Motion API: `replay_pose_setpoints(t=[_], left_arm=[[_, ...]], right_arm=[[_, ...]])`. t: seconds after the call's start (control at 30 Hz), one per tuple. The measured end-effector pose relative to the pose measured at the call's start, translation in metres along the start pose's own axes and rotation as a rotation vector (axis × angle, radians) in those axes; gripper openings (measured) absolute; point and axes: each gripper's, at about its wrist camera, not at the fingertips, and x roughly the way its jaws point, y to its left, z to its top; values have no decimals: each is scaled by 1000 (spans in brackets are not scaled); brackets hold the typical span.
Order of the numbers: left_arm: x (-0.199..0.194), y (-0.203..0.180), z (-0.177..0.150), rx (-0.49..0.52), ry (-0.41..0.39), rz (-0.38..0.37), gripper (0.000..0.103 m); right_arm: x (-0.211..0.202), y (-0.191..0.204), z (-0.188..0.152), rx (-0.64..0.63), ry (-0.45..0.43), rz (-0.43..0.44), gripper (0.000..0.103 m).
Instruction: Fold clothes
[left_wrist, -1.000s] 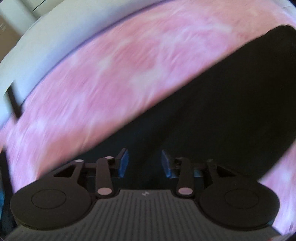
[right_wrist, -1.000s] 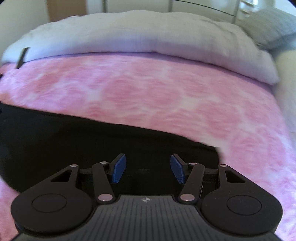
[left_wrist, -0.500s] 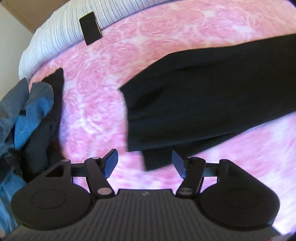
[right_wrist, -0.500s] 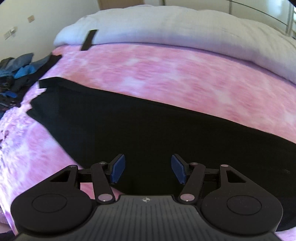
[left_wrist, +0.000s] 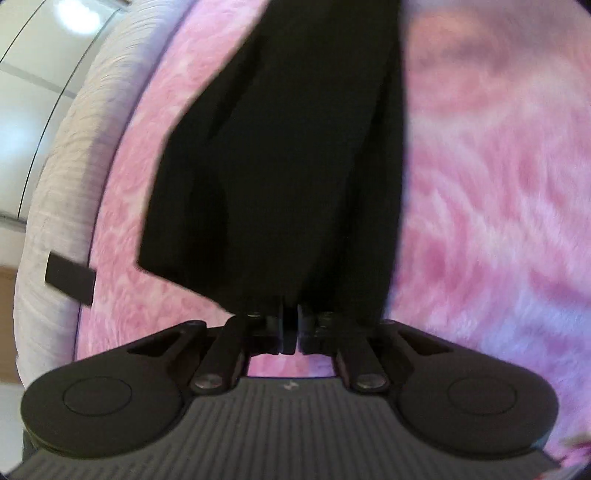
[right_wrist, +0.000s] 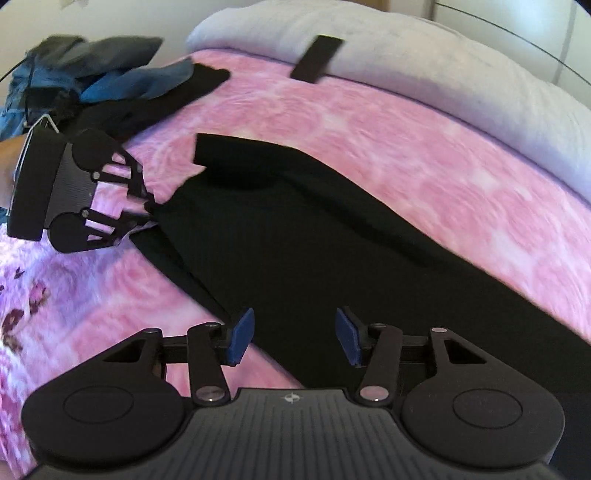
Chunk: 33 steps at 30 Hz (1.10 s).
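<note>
Black garment (right_wrist: 332, 236) spread on pink blanket (right_wrist: 406, 147); one corner is pinched by the left gripper (left_wrist: 290, 325). Right gripper (right_wrist: 293, 336) closing, pads not pressing it.

I am working over a bed; its pink mottled blanket (right_wrist: 388, 122) is covering most of the surface. A white quilt (right_wrist: 443, 62) is lying bunched along the far edge, with a dark strap (right_wrist: 316, 59) crossing onto it. Pale cupboard panels (left_wrist: 33, 66) are showing behind. Daylight is falling evenly.
</note>
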Motion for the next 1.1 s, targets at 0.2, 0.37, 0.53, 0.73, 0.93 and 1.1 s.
replay_pose_setpoints(t=[0.2,0.37,0.53,0.73,0.93,1.1], left_arm=[[-41,1,5,-132,-37,-82,1],[-35,-3,2,-173,-45,-122,0],[-23,-12,-8,-177,-21,-128,1],[-14,-1,-21,-235,5,-168,17],[-35,25,-32,-371,-35,-150,31],[-31,29,-6,-360,-111,-171,36]], right_arm=[[9,-2,36,-35,-19,-24,51],[47,4,70,-86,-29,-2,51],[74,13,95,-109,-34,25,52],[69,20,68,-91,40,31,55],[46,-1,-3,123,162,-47,56],[15,-19,-62,368,211,-120,56]])
